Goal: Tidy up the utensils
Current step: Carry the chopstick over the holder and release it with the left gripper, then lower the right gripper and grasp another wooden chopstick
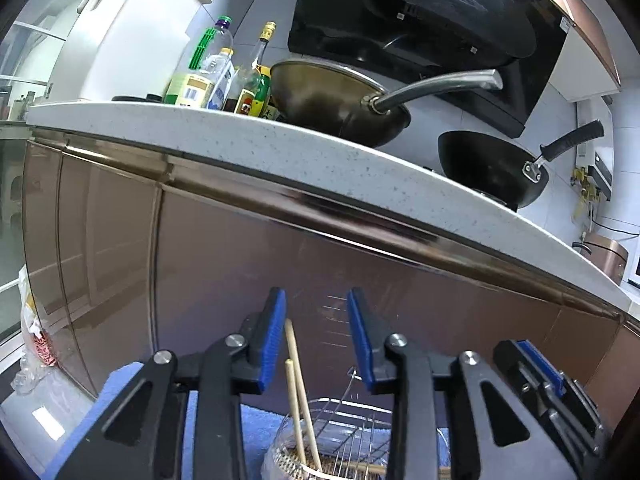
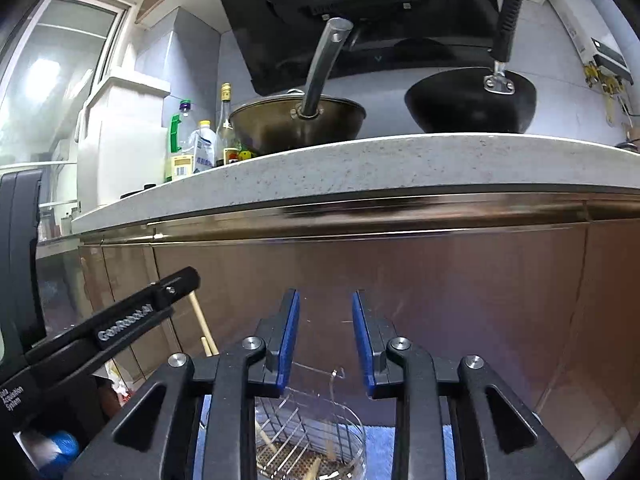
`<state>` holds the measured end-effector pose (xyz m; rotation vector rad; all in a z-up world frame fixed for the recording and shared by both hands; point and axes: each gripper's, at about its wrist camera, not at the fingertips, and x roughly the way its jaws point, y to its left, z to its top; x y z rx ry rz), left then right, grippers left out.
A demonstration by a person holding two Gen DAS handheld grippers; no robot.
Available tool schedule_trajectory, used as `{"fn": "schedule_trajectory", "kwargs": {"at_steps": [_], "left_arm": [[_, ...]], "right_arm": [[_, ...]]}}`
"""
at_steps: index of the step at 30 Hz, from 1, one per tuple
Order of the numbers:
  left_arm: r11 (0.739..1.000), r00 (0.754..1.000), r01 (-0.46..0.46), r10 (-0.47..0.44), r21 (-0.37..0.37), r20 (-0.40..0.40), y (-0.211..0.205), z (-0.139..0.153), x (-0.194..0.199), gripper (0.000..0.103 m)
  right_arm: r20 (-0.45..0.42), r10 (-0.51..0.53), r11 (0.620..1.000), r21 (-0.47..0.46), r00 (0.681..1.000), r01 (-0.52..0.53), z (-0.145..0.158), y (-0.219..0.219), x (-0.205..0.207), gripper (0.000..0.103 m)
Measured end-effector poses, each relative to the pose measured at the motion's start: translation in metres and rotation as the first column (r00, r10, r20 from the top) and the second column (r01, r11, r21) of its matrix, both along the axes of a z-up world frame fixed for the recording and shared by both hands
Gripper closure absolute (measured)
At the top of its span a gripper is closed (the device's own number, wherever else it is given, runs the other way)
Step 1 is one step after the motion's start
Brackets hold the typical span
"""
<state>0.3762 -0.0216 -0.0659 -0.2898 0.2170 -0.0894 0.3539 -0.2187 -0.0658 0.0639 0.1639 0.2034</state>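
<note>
Two wooden chopsticks (image 1: 298,384) stand upright in a clear glass cup (image 1: 288,452) next to a wire utensil rack (image 1: 356,428) on a blue cloth (image 1: 256,424). My left gripper (image 1: 316,320) is open, its blue pads on either side of the chopstick tops, not touching them. My right gripper (image 2: 326,320) is open and empty above the glass cup (image 2: 352,436) and wire rack (image 2: 288,420). The left gripper (image 2: 176,284) shows at the left of the right wrist view, with the chopsticks (image 2: 202,328) just below it.
A speckled white countertop (image 1: 320,160) runs above brown cabinet fronts (image 1: 248,264). On it stand a brass wok (image 1: 336,104), a black wok (image 1: 492,168) and several bottles (image 1: 224,76). A range hood (image 1: 420,28) hangs above. A plastic bag (image 1: 36,336) lies at the lower left.
</note>
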Motion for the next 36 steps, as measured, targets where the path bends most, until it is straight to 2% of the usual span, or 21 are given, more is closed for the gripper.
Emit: {"fn": "schedule_trajectory", "kwargs": {"at_steps": [5,9,13,18,22,24,25,28,29,30,33,36], "left_arm": [[0.999,1.0,-0.003,0.004,0.048,-0.006,0.013,0.019,-0.032,0.072],[0.994,0.997,0.028,-0.021,0.102,-0.071,0.023,0.029,-0.063,0.072],[0.991,0.987,0.049,-0.03,0.122,-0.155,0.037,0.029,-0.096,0.071],[0.99,0.958,0.082,-0.046,0.118,-0.284,0.059,0.017,-0.128,0.072],[0.988,0.916,0.121,-0.075,0.093,-0.394,0.076,0.0,-0.15,0.072],[0.986,0.876,0.152,-0.104,0.066,-0.471,0.081,-0.015,-0.153,0.072],[0.984,0.845,0.174,-0.133,0.03,-0.517,0.083,-0.025,-0.153,0.072],[0.966,0.731,0.236,-0.245,-0.101,-0.636,0.084,-0.062,-0.145,0.072],[0.962,0.697,0.245,-0.261,-0.121,-0.667,0.083,-0.075,-0.141,0.072],[0.963,0.677,0.241,-0.256,-0.121,-0.69,0.082,-0.084,-0.138,0.072],[0.959,0.587,0.238,-0.266,-0.151,-0.765,0.076,-0.118,-0.126,0.072],[0.965,0.538,0.224,-0.241,-0.138,-0.808,0.069,-0.141,-0.115,0.072]], "right_arm": [[0.0,-0.02,1.0,-0.009,1.0,0.02,0.019,-0.014,-0.027,0.076],[-0.032,-0.03,1.0,0.002,0.999,0.031,0.031,-0.027,-0.052,0.076],[-0.077,-0.049,0.999,-0.008,0.996,0.048,0.036,-0.038,-0.084,0.076],[-0.144,-0.041,0.999,-0.019,0.989,0.038,0.029,-0.048,-0.123,0.076],[-0.21,-0.025,0.999,-0.025,0.977,0.02,0.017,-0.055,-0.147,0.076],[-0.273,-0.012,1.0,-0.03,0.962,0.004,0.006,-0.057,-0.151,0.076],[-0.31,-0.004,0.999,-0.039,0.951,-0.008,0.0,-0.057,-0.15,0.076],[-0.428,0.01,0.997,-0.066,0.904,-0.043,-0.026,-0.054,-0.145,0.076],[-0.469,0.022,0.996,-0.064,0.883,-0.059,-0.036,-0.053,-0.141,0.076],[-0.495,0.028,0.996,-0.063,0.869,-0.068,-0.043,-0.052,-0.138,0.076],[-0.576,0.042,0.991,-0.079,0.816,-0.106,-0.069,-0.046,-0.129,0.076],[-0.628,0.049,0.988,-0.085,0.776,-0.132,-0.091,-0.043,-0.122,0.076]]}}
